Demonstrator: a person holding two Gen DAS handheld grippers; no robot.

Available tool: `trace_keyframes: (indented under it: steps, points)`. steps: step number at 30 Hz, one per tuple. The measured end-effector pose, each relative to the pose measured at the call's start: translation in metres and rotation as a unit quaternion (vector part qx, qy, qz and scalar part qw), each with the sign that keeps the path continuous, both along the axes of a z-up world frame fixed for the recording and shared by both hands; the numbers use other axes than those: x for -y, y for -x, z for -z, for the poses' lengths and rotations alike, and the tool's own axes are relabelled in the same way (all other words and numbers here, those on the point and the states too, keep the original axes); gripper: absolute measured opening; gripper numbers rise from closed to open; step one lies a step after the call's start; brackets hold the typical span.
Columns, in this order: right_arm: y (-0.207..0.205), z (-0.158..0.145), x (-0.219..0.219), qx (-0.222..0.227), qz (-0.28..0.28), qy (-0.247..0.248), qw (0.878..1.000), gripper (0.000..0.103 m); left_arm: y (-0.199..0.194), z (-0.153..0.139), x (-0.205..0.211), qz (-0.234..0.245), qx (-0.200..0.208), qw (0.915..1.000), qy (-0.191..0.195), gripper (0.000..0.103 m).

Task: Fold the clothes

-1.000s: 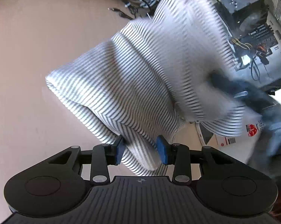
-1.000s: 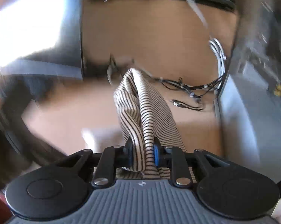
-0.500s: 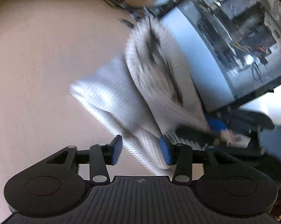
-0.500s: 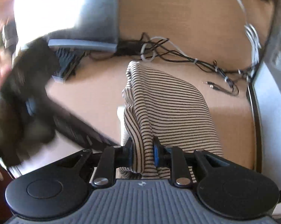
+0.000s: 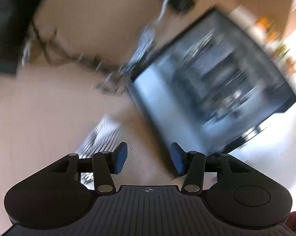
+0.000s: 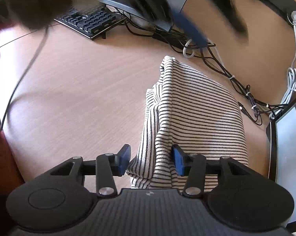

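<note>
Your right gripper has its two blue pads spread wide, and the striped top lies bunched between them on the wooden desk. The right pad touches the cloth, the left pad stands just apart from it (nothing is pinched). The top is folded into a thick bundle, white with thin dark stripes, and it reaches from near your gripper toward the far side. Far behind it runs a tangle of cables, and far to the left sits a black keyboard. A grey computer case stands on the right.

Your left gripper is wide too, with nothing between its pads. That view is very blurry. You can see a bit of the striped top near its left pad, lying on the desk, and the computer case to the far right
</note>
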State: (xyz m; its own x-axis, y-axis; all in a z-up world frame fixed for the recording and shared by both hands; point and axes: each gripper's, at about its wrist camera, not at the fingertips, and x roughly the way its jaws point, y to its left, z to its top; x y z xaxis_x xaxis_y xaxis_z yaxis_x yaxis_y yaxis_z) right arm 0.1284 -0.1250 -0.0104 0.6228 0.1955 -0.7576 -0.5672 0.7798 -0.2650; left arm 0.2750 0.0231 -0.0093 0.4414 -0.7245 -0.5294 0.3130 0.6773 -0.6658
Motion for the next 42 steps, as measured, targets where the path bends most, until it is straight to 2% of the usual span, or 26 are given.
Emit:
trace_keyframes:
  steps: [3, 4, 6, 8, 10, 13, 15, 16, 17, 19, 20, 23, 26, 29, 31, 34, 37, 38, 39, 42]
  points:
    - [0.003, -0.02, 0.018, -0.016, 0.007, -0.044, 0.999, 0.049, 0.002, 0.022, 0.004, 0.003, -0.018, 0.9998, -0.01, 0.046]
    - [0.002, -0.028, 0.026, -0.02, 0.015, -0.066, 0.998, 0.053, 0.002, 0.029, 0.006, 0.004, -0.024, 0.9996, -0.014, 0.046]
    - [-0.002, -0.048, 0.05, -0.015, 0.048, -0.118, 0.992, 0.075, 0.004, 0.041, 0.007, 0.007, -0.031, 0.9993, -0.02, 0.046]
    - [-0.011, -0.063, 0.073, -0.006, 0.086, -0.164, 0.983, 0.083, 0.007, 0.042, 0.002, 0.01, -0.025, 0.9995, -0.02, 0.045]
    - [-0.022, -0.068, 0.089, 0.001, 0.119, -0.185, 0.976, 0.083, 0.007, 0.046, -0.003, 0.002, -0.031, 0.9994, -0.012, 0.04]
    - [-0.036, -0.045, 0.083, -0.021, 0.123, -0.149, 0.981, 0.084, 0.009, 0.051, -0.011, -0.006, -0.04, 0.9992, -0.002, 0.036]
    - [-0.037, -0.009, 0.065, -0.051, 0.098, -0.086, 0.99, 0.088, 0.009, 0.05, -0.011, -0.009, -0.043, 0.999, -0.001, 0.036]
    - [-0.034, 0.008, 0.058, -0.047, 0.089, -0.062, 0.993, 0.092, 0.009, 0.05, -0.011, -0.01, -0.045, 0.9989, 0.0, 0.036]
    - [-0.033, 0.013, 0.056, -0.037, 0.089, -0.059, 0.994, 0.1, 0.01, 0.049, -0.011, -0.011, -0.045, 0.9989, -0.001, 0.036]
    - [-0.033, 0.014, 0.054, -0.032, 0.097, -0.062, 0.993, 0.101, 0.014, 0.038, -0.012, -0.013, -0.031, 0.9994, -0.003, 0.043]
    - [-0.033, 0.015, 0.053, -0.029, 0.101, -0.064, 0.992, 0.102, 0.016, 0.029, -0.012, -0.014, -0.014, 0.9998, -0.003, 0.05]
    - [-0.033, 0.016, 0.055, -0.029, 0.107, -0.071, 0.991, 0.103, 0.017, 0.007, -0.011, -0.02, 0.032, 0.9993, -0.009, 0.055]
    - [-0.033, 0.018, 0.055, -0.028, 0.108, -0.074, 0.991, 0.103, 0.006, 0.013, -0.005, -0.023, 0.027, 0.9988, -0.035, 0.059]
    - [-0.033, 0.017, 0.058, -0.036, 0.111, -0.08, 0.99, 0.103, -0.001, 0.028, -0.001, -0.025, 0.009, 0.9978, -0.06, 0.055]
    - [-0.038, 0.017, 0.062, -0.057, 0.115, -0.092, 0.987, 0.103, 0.0, 0.037, -0.001, -0.026, 0.006, 0.9976, -0.064, 0.054]
    - [-0.047, -0.002, 0.085, -0.077, 0.133, -0.164, 0.975, 0.103, 0.005, 0.039, -0.005, -0.03, 0.012, 0.9977, -0.059, 0.054]
    - [-0.057, -0.03, 0.106, -0.048, 0.161, -0.252, 0.953, 0.102, 0.009, 0.043, -0.004, -0.034, 0.02, 0.9973, -0.062, 0.054]
    - [-0.064, -0.039, 0.107, -0.032, 0.165, -0.26, 0.951, 0.094, 0.01, 0.043, -0.003, -0.036, 0.022, 0.9971, -0.064, 0.054]
    - [-0.072, -0.04, 0.104, -0.024, 0.167, -0.249, 0.954, 0.081, 0.011, 0.043, -0.001, -0.037, 0.024, 0.9968, -0.067, 0.054]
    - [-0.097, -0.026, 0.094, -0.014, 0.176, -0.196, 0.965, 0.06, 0.013, 0.04, 0.002, -0.038, 0.028, 0.996, -0.076, 0.054]
